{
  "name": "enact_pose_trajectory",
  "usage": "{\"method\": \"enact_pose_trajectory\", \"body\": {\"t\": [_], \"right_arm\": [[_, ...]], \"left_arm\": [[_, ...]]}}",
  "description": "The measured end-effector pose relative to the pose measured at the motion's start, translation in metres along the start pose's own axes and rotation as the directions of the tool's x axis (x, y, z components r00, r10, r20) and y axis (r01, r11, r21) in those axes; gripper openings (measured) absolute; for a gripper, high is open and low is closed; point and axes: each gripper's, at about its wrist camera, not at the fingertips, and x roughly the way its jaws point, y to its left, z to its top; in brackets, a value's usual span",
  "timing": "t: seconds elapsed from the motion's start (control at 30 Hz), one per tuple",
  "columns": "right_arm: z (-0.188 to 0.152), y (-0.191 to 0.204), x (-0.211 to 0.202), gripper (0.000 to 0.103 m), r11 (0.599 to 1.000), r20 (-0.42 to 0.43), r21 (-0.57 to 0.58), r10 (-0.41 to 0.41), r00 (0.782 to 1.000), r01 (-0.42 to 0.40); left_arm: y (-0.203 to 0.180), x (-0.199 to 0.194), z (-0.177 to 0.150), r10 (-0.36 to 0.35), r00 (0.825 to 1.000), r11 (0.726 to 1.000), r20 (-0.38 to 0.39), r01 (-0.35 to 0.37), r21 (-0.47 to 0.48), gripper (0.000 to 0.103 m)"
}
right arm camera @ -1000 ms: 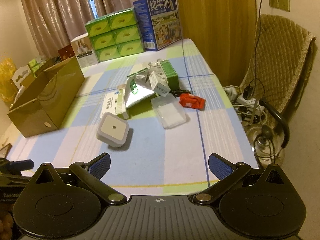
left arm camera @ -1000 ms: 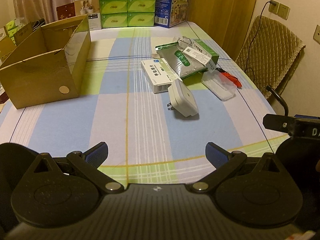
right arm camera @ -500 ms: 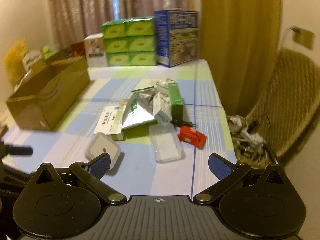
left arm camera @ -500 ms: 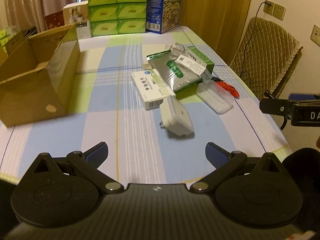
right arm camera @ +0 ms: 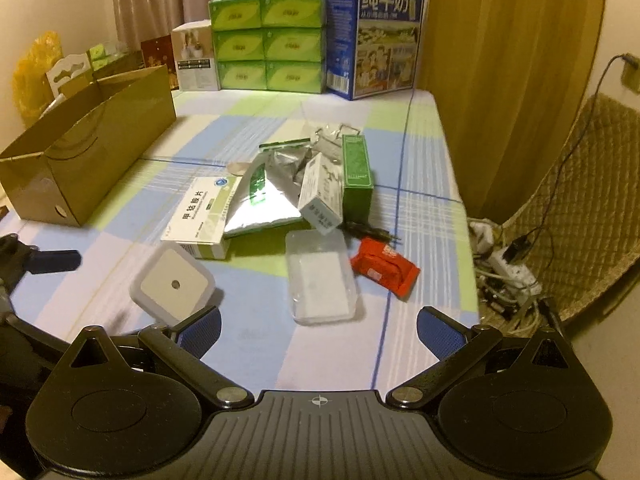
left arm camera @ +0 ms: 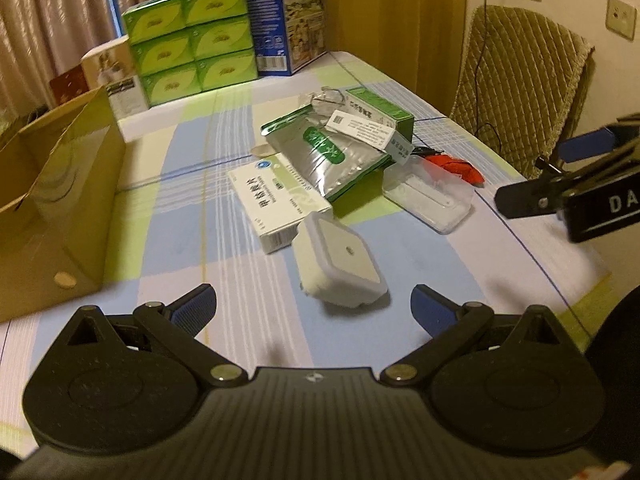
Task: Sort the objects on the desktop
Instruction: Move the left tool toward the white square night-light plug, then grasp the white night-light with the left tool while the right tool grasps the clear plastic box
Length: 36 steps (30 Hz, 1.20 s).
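A pile lies mid-table: a white square plug night light (left arm camera: 340, 264) (right arm camera: 172, 284), a white medicine box (left arm camera: 276, 200) (right arm camera: 204, 212), a silver-green foil pouch (left arm camera: 328, 156) (right arm camera: 264, 196), a green box (left arm camera: 380, 112) (right arm camera: 356, 176), a clear plastic case (left arm camera: 426, 200) (right arm camera: 320, 276) and a red packet (left arm camera: 456, 164) (right arm camera: 384, 266). My left gripper (left arm camera: 314, 310) is open, just short of the night light. My right gripper (right arm camera: 318, 330) is open, near the clear case. An open cardboard box (left arm camera: 52, 184) (right arm camera: 84, 152) stands at the left.
Stacked green tissue packs (right arm camera: 266, 40) and a blue milk carton box (right arm camera: 372, 36) line the table's far edge. A padded chair (left arm camera: 524, 80) stands off the right edge, with a power strip and cables (right arm camera: 508, 276) on the floor.
Both grippers have moved forward toward the pile; the night light and clear case now lie much closer to the fingertips. Nothing has been grasped.
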Motion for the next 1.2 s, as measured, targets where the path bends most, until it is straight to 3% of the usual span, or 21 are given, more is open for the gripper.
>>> {"method": "enact_pose_trajectory", "body": {"t": [0.33, 0.47, 0.53, 0.67, 0.83, 0.9, 1.2], "right_arm": [[0.015, -0.009, 0.043, 0.1, 0.998, -0.088, -0.049, 0.033, 0.996, -0.038], [0.018, -0.007, 0.061, 0.091, 0.995, -0.131, -0.076, 0.051, 0.99, -0.061], [0.019, -0.007, 0.07, 0.088, 0.994, -0.152, -0.083, 0.059, 0.987, -0.072], [0.023, -0.007, 0.087, 0.086, 0.992, -0.177, -0.082, 0.076, 0.981, -0.092], [0.025, -0.005, 0.106, 0.075, 0.992, -0.203, -0.083, 0.073, 0.977, -0.092], [0.026, -0.005, 0.111, 0.055, 0.994, -0.211, -0.074, 0.062, 0.976, -0.079], [0.019, 0.008, 0.09, 0.053, 0.998, -0.239, 0.041, 0.065, 0.969, -0.057]], "left_arm": [[-0.026, 0.037, 0.003, 0.021, 0.998, 0.986, 0.052, -0.029, 0.163, 0.093], [-0.032, 0.051, 0.0, 0.038, 0.998, 0.976, 0.043, -0.046, 0.211, 0.08], [-0.033, 0.055, -0.002, 0.042, 0.998, 0.975, 0.044, -0.051, 0.218, 0.079], [-0.029, 0.057, -0.001, 0.039, 0.998, 0.98, 0.05, -0.048, 0.194, 0.066], [-0.008, 0.056, 0.004, 0.007, 0.999, 0.998, 0.045, -0.01, 0.064, 0.065], [0.003, 0.056, 0.007, -0.021, 0.999, 1.0, 0.038, 0.021, -0.007, 0.065], [0.023, 0.052, 0.003, -0.019, 0.999, 0.997, 0.033, 0.022, -0.072, 0.065]]}}
